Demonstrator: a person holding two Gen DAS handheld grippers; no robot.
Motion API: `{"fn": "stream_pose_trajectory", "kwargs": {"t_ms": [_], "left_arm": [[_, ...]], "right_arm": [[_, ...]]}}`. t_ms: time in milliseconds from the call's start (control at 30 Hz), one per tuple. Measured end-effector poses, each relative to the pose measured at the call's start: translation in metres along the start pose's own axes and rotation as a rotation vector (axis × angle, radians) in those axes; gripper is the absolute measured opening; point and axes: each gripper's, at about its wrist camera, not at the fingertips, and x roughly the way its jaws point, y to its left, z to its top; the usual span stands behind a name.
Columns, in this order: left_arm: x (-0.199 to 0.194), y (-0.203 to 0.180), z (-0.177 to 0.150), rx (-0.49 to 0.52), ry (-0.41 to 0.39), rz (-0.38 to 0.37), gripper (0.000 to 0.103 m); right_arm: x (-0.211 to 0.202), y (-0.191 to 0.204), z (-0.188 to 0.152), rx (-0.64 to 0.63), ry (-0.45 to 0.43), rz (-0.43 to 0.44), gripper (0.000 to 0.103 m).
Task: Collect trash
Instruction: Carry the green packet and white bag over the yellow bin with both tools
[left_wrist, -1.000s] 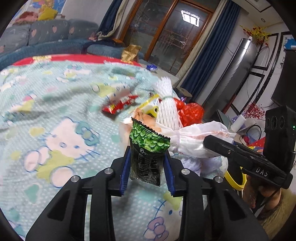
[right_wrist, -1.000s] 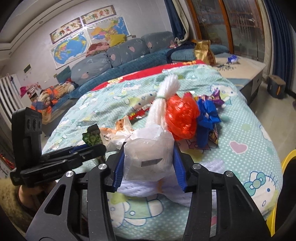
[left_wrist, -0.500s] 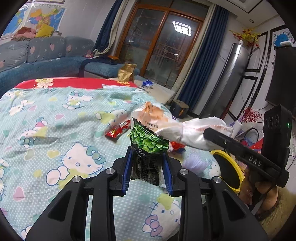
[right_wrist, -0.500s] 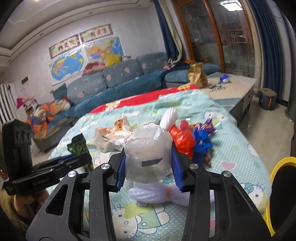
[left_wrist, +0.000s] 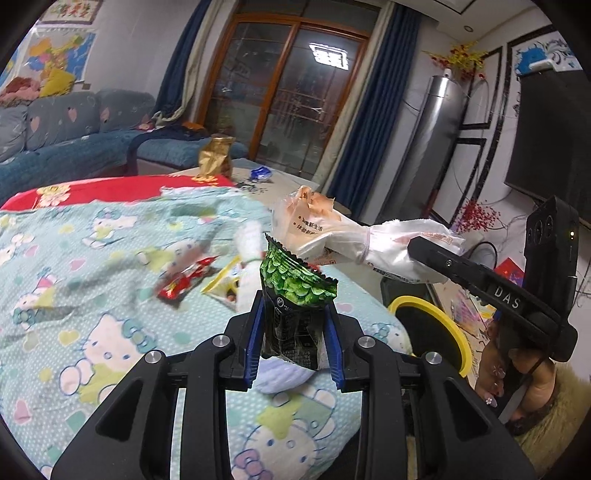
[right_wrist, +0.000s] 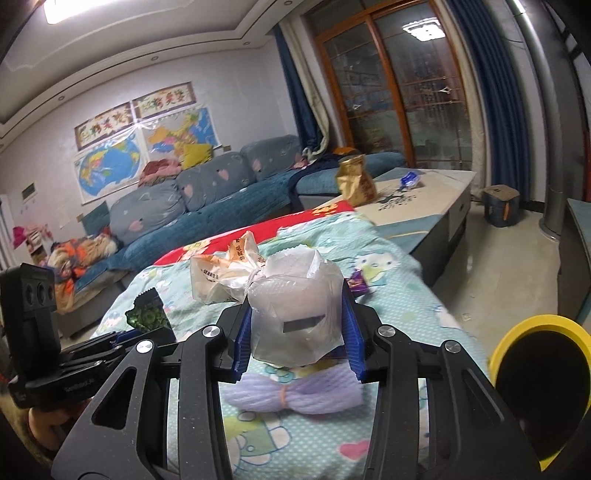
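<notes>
Both grippers hold trash lifted clear of the blanket-covered table.

The left gripper (left_wrist: 293, 339) clamps a green snack wrapper (left_wrist: 295, 295) upright; the right gripper (right_wrist: 295, 332) pinches a white plastic bag (right_wrist: 291, 306) off the table's near edge. A purple foam net (right_wrist: 291, 393) lies at that edge, a red wrapper (left_wrist: 183, 284) mid-table, and a yellow-rimmed bin (right_wrist: 535, 387) just beside the table's right corner.
</notes>
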Motion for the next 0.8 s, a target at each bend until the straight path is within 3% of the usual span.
{"fn": "stream_pose_trajectory", "kwargs": {"t_ms": [800], "left_arm": [[0.048, -0.072, 0.007, 0.121, 0.040, -0.116, 0.028]], "right_arm": [[-0.054, -0.077, 0.000, 0.086, -0.069, -0.191, 0.034]]}}
